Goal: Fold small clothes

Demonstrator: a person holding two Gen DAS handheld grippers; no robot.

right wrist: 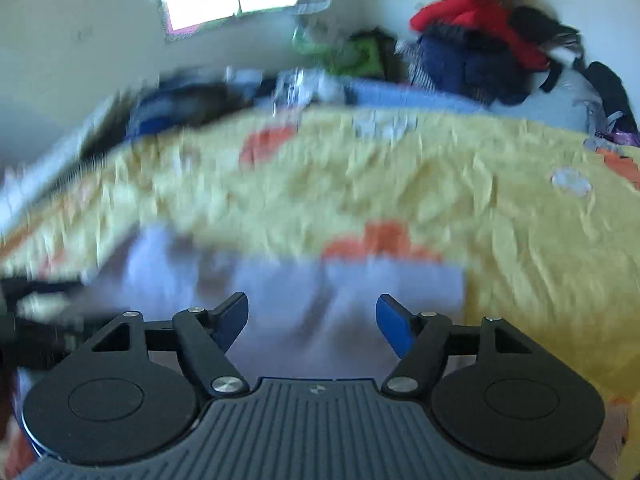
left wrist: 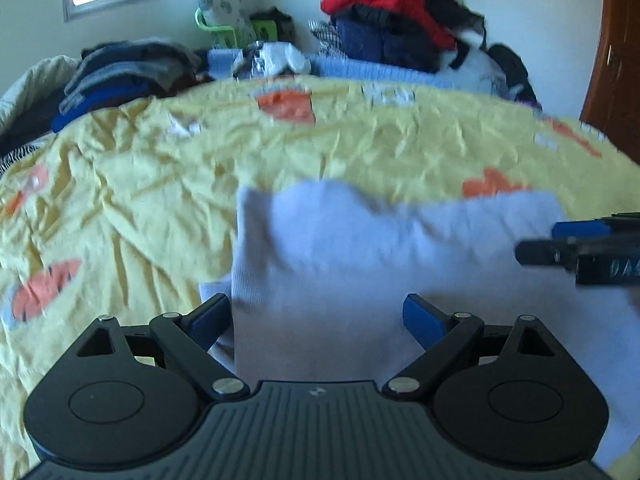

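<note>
A small pale lilac garment [left wrist: 360, 256] lies flat on the yellow bedspread [left wrist: 160, 168]. My left gripper [left wrist: 316, 320] is open, its blue pads spread over the garment's near left part, holding nothing. My right gripper [right wrist: 312, 320] is open above the garment [right wrist: 288, 300], which is blurred in the right wrist view. The right gripper's fingers [left wrist: 576, 248] also reach in from the right edge of the left wrist view, over the garment's right side. The left gripper shows as a dark blur [right wrist: 32, 320] at the left edge of the right wrist view.
A stack of folded dark and blue clothes [left wrist: 120, 76] sits at the far left of the bed. A tall heap with a red jacket [left wrist: 400, 12] stands at the back right. A green basket [left wrist: 224, 28] stands by the wall. A wooden door [left wrist: 612, 48] is at the right.
</note>
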